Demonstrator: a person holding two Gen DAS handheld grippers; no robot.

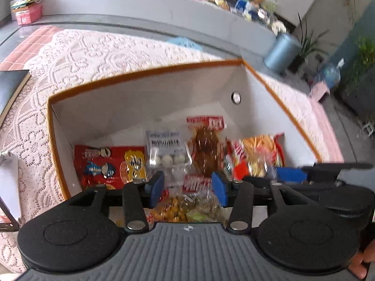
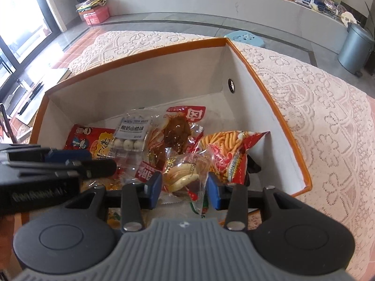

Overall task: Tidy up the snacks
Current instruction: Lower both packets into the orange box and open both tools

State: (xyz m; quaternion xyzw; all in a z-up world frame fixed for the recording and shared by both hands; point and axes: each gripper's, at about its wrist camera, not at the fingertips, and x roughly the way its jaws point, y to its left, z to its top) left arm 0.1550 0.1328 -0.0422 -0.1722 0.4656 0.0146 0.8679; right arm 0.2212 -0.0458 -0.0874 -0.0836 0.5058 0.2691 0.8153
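Jaws apart, lace tablecloth (image 2: pixel 316 98), grey floor (image 2: pixel 164 23)

Left gripper (image 1: pixel 188 188) fingers (image 1: pixel 156 185) apart over snack packs, nothing pinched. Orange-rimmed white box (image 1: pixel 145 71) on lace-covered bench (image 1: pixel 70 53) holds red cartoon bag (image 1: pixel 105 166), clear pack of white balls (image 1: pixel 165 149), brown meat pack (image 1: pixel 206 147), fries-print bag (image 1: pixel 260 151). Right gripper (image 1: pixel 290 174) at right edge.

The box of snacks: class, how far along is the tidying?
Done: several packets already lie in the box, among them the stick snacks and white balls. In hand: the right gripper has a clear packet of round cakes between its fingers. Left: whether more snacks wait outside cannot be seen.
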